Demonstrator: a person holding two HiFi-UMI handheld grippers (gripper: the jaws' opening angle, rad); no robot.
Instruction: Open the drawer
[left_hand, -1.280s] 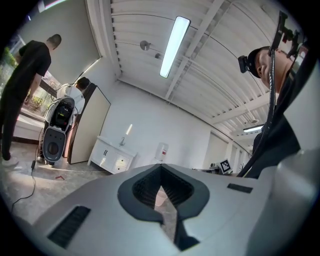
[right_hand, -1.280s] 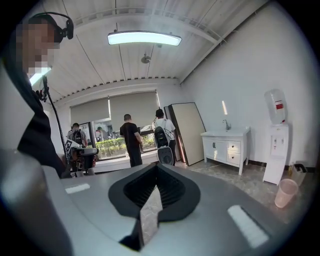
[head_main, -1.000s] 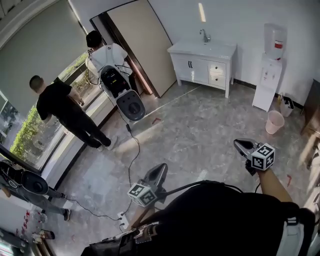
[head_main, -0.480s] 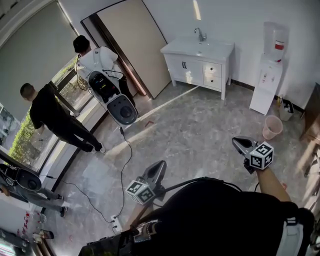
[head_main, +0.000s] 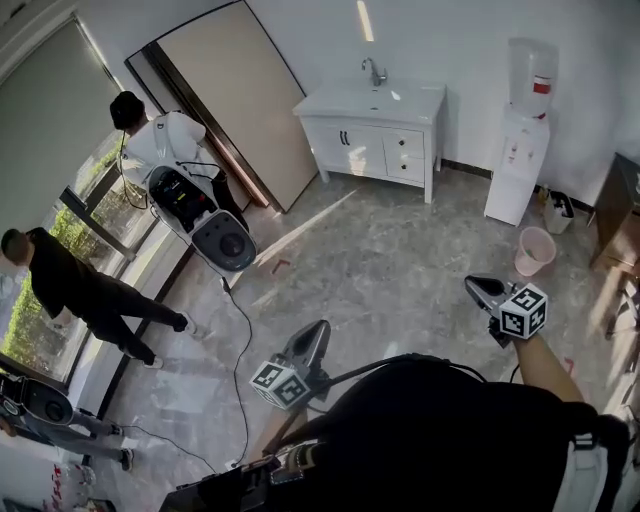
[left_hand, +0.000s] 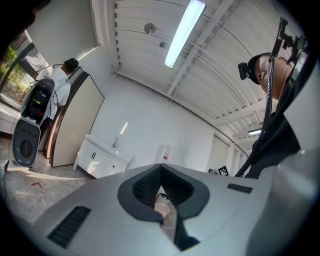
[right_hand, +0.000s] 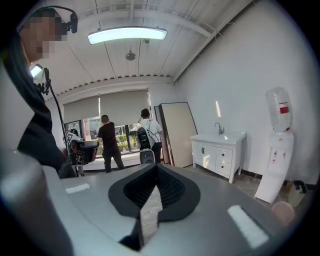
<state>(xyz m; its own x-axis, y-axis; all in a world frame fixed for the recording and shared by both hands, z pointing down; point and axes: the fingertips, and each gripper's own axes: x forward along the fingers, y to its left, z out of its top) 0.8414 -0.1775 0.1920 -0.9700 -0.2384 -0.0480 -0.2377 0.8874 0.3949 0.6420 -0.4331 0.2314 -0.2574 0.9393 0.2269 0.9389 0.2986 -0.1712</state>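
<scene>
Since the drawers (head_main: 404, 146) sit shut in the right half of the white sink cabinet (head_main: 345, 150) by the far wall, well apart from both tools, only the approach can be called in hand. The left hand-held gripper (head_main: 316, 338) and right hand-held gripper (head_main: 480, 288) are held closed on nothing over the floor (head_main: 380, 270). Next, the gap needs to be crossed, one gripper's jaws opened, and a drawer pull (too small to make out) lined up and pinched.

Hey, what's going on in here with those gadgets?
A person holds the left hand-held gripper and the right hand-held gripper, both shut and empty. The white sink cabinet, its drawers closed, stands far across the floor, so nothing is touched yet. Two other people stand by the window.
</scene>
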